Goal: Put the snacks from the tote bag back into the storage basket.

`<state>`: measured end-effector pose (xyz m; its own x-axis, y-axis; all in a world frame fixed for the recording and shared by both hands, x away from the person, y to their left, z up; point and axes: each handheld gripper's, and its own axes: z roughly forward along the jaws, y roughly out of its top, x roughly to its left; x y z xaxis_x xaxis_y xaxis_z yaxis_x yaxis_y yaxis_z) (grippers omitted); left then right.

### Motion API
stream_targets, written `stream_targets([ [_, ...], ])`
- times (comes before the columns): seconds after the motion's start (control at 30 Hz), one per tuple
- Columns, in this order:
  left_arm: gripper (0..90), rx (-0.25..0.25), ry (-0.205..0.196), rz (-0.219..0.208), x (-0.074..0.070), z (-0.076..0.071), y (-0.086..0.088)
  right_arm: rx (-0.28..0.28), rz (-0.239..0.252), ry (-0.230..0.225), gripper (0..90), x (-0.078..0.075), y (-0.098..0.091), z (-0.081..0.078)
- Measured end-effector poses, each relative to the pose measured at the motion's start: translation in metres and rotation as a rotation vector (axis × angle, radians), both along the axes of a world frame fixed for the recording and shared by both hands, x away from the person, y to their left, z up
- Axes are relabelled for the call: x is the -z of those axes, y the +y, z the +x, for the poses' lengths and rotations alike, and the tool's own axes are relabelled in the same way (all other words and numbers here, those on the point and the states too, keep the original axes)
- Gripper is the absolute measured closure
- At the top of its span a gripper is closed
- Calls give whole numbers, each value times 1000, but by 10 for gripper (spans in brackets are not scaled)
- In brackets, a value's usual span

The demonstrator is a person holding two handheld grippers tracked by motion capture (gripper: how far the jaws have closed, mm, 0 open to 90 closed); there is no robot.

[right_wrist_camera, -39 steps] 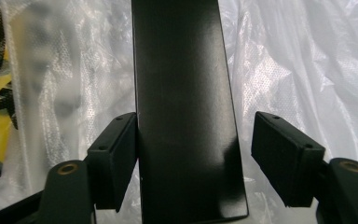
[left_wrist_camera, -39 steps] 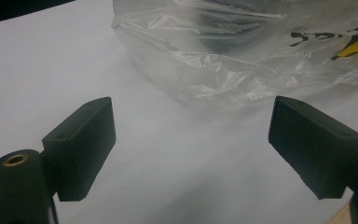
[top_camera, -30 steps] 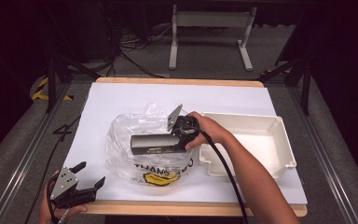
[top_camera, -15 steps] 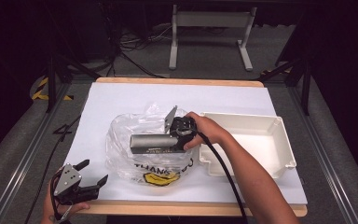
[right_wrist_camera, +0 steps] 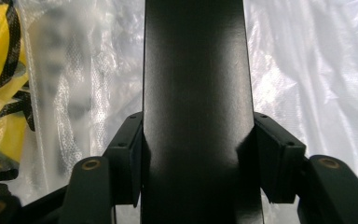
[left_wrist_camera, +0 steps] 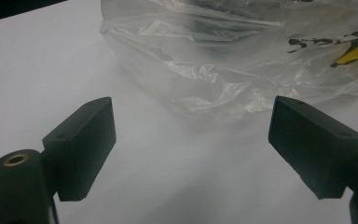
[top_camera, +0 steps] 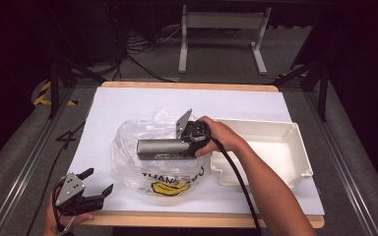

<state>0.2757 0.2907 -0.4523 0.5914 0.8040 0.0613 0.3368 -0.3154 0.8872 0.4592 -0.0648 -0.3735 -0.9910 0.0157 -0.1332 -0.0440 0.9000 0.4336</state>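
**R jaws just clamped the bar; L idle**

L→R. Left gripper [top_camera: 94,189] sits at the near-left table edge, same spot as a sec ago, jaws spread wide w/ nothing between; its fingers [left_wrist_camera: 81,142] hover over bare white sheet [top_camera: 128,105], and the plastic bag [top_camera: 142,169] lies just beyond the tips, not touching.

Mid: dark grey bar [top_camera: 163,148] lies across the top of the bag, long axis running away from the right gripper's tips toward the left. In the right gripper view the bar [right_wrist_camera: 196,112] runs straight up between the pads, both pads pressed flat on its sides.

Right gripper [top_camera: 189,140]: jaws have just been closing over the last sec and are now clenched on the bar's near end. Hand barely shifted vs. earlier frames, bar in the same place too.

Far R: white tray [top_camera: 302,160] beside the gripping hand, looks bare inside.

Judgement: grasp looks secured, so lift is prob next, likely toward the tray. Bag film is under the bar, may drag along w/ it.
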Motion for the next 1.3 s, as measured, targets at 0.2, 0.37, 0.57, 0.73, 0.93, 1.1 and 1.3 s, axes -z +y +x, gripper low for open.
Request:
stream_targets([
  [0.2,158,-6,-1,0,0,1,0,2,29,-18,429,-9,-5,-3],
  [0.37,158,-4,0,2,0,4,-3,0,64,-36,429,-21,-9,-5],
  [0.57,159,2,3,1,0,6,-4,-14,75,-55,429,-30,-11,-9],
  [0.73,159,7,2,-1,0,7,-4,-22,82,-68,429,-37,-14,-12],
  [0.93,159,10,3,-2,0,8,-5,-30,99,-82,429,-45,-21,-16],
  [1.1,159,12,7,-3,0,9,-5,-26,108,-84,429,-52,-30,-18],
  [1.3,159,12,10,-5,1,9,-5,-25,112,-88,429,-57,-40,-20],
])
